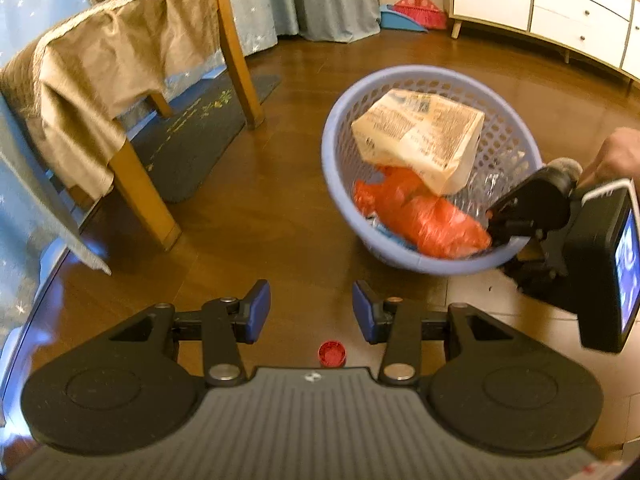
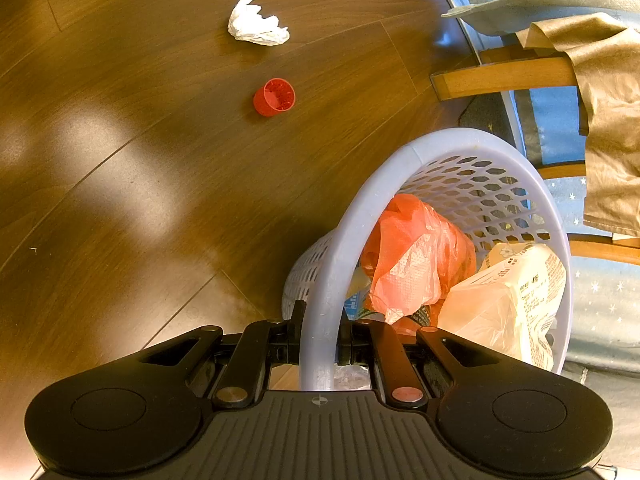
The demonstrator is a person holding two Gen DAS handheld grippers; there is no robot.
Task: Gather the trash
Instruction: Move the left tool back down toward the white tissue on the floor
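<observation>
A: Right gripper (image 2: 320,332)?
B: Clamped on the rim of the lavender basket (image 2: 400,168), one finger outside the wall, one inside. Basket tilts over the wood floor (image 2: 140,200).

A: Contents?
B: An orange plastic bag (image 2: 412,256) and a cream printed package (image 2: 516,300), touching each other.

A: Left gripper (image 1: 311,312)?
B: Fingers apart, holding nothing, above the floor; the red bottle cap (image 1: 331,354) lies on the floor below the gap.

A: Loose trash?
B: That cap, and a crumpled white tissue (image 2: 256,22) near it, both on the floor, apart from the basket.

A: Surroundings?
B: A wooden chair with tan cover (image 1: 100,68) sits beside the basket.
</observation>
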